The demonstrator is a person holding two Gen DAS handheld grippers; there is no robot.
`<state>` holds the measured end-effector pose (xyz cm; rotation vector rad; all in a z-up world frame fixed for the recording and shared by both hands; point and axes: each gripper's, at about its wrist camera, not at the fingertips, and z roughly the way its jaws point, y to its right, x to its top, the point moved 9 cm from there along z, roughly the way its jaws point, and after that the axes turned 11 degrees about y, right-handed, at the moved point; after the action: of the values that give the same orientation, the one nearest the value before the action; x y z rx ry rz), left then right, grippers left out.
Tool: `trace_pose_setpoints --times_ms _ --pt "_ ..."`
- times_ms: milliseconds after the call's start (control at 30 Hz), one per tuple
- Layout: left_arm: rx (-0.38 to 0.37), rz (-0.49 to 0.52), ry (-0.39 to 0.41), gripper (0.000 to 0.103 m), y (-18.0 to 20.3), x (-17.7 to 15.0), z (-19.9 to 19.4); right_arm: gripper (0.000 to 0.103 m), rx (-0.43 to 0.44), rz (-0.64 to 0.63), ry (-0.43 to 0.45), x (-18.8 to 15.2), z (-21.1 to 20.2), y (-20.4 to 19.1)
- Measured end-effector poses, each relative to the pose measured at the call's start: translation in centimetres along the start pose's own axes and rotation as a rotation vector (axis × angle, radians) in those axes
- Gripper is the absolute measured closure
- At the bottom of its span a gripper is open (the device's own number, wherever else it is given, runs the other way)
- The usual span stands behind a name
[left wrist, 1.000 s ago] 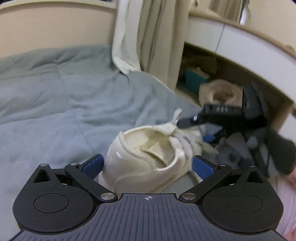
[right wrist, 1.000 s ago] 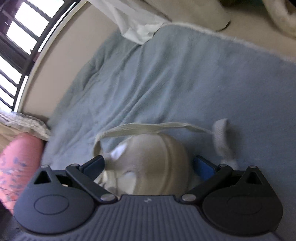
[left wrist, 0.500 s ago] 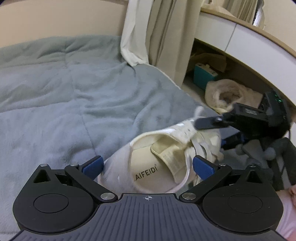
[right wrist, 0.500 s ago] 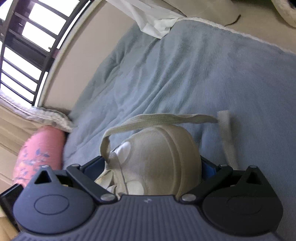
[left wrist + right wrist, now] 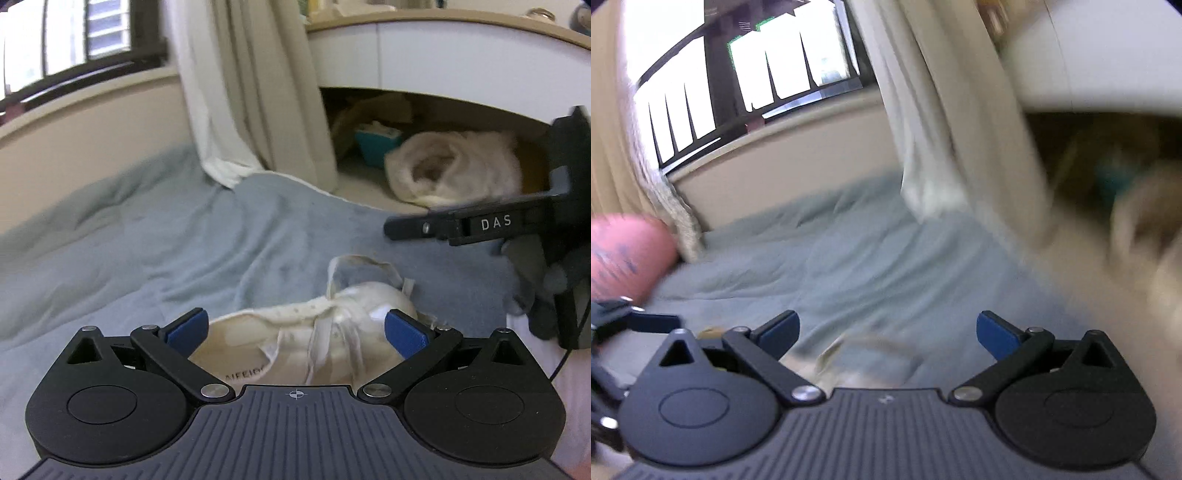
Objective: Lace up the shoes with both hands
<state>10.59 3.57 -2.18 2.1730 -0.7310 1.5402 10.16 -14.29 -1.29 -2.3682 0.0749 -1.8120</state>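
While the cream shoe (image 5: 310, 343) lies on the blue-grey blanket (image 5: 155, 243), near the edge of the bed that faces the desk recess, both grippers stand with their jaws spread wide and neither one has hold of anything.

Seen from the left wrist, the left gripper (image 5: 293, 330) hangs just over the heel opening, its blue pads on either side of the shoe but apart from it. I judge this wide stance is kept so that the shoe or a lace end can be taken from above. The shoe points its toe away from this camera, so the tongue and the eyelet rows are turned toward the gripper. The lace (image 5: 354, 266) is threaded through some eyelets; one part stands up as a loose loop over the toe, and more strands hang slack down the tongue. No bow or knot shows.

The right gripper (image 5: 886, 328) is lifted off to the right of the shoe; the left camera shows one of its black fingers (image 5: 413, 225) in the air above the blanket. Its own view is much blurred, so it is probably moving fast, and only a pale smear of shoe or lace shows below the jaws.

With slack lace and both grippers free, the scene fits either a pause between two threadings or the moment just after the lace is let go.
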Motion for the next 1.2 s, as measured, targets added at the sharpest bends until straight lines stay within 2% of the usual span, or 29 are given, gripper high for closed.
trace_pose_setpoints --times_ms 67,133,167,200,267,333,367,400,433,500,600,633,700,733,800,900,1000,1067,1133,1167,1200 --pt "0.066 0.017 0.027 0.0 0.6 0.1 -0.4 0.001 0.054 0.024 -0.069 -1.1 0.6 -0.7" --pt "0.178 0.005 0.037 0.0 0.4 -0.7 0.1 0.02 0.095 0.034 -0.102 -1.7 0.8 -1.3" --pt "0.244 0.01 0.023 0.0 0.3 -1.0 0.3 0.022 0.102 0.03 -0.103 -1.8 0.9 -1.5" --pt "0.263 0.013 0.015 0.0 0.4 -1.0 0.5 0.024 0.107 0.025 -0.091 -1.7 0.8 -1.6" --pt "0.232 0.009 -0.007 0.0 0.9 -1.2 0.7 0.026 0.129 0.036 -0.085 -1.8 0.9 -2.0" --pt "0.159 -0.036 -0.023 0.0 1.4 -1.2 0.7 0.026 0.159 0.061 -0.09 -2.0 1.2 -2.4" --pt "0.139 -0.05 0.003 0.0 1.5 -1.1 0.5 0.022 0.177 0.074 -0.094 -2.0 1.4 -2.6" --pt "0.119 -0.063 0.03 0.0 1.6 -1.0 0.3 0.012 0.208 0.086 -0.105 -2.0 1.6 -2.8" --pt "0.118 -0.078 0.03 0.0 1.5 -1.1 0.1 0.011 0.239 0.097 -0.117 -1.8 1.8 -3.1" --pt "0.152 -0.111 -0.017 0.0 1.2 -1.8 0.0 0.01 0.292 0.076 -0.134 -1.3 2.1 -3.5" --pt "0.168 -0.242 -0.209 0.0 0.6 -3.8 0.7 0.007 0.365 -0.003 -0.156 -0.2 2.4 -4.0" --pt "0.159 -0.269 -0.22 0.0 0.5 -3.8 0.7 0.006 0.394 -0.009 -0.17 -0.1 2.5 -3.8" --pt "0.141 -0.288 -0.19 0.0 0.3 -3.1 0.6 0.006 0.437 0.038 -0.191 -0.6 3.2 -2.5" --pt "0.137 -0.282 -0.157 0.0 0.2 -2.6 0.5 0.006 0.406 0.102 -0.23 -1.2 4.0 -1.4" --pt "0.133 -0.266 -0.094 0.0 0.0 -1.7 0.4 0.006 0.392 0.201 -0.238 -1.0 4.5 -0.3" --pt "0.134 -0.216 -0.042 0.0 0.3 -1.2 1.0 0.0 0.334 0.176 -0.128 0.7 3.8 0.6" --pt "0.109 -0.141 -0.049 0.0 1.6 -1.0 1.2 0.0 0.314 0.139 -0.182 -0.1 3.6 0.1" --pt "0.063 -0.093 -0.094 0.0 2.8 -1.5 1.2 0.002 0.296 0.157 -0.222 -0.5 3.5 0.1" --pt "0.026 -0.072 -0.109 0.0 3.7 -2.1 1.1 0.02 0.259 0.181 -0.218 -0.7 3.5 0.4" --pt "0.005 -0.074 -0.113 0.0 4.0 -2.2 1.1 0.043 0.236 0.192 -0.205 -0.8 3.5 0.7" --pt "-0.02 -0.09 -0.122 0.0 4.3 -2.5 1.1 0.062 0.215 0.201 -0.192 -0.8 3.5 0.9"
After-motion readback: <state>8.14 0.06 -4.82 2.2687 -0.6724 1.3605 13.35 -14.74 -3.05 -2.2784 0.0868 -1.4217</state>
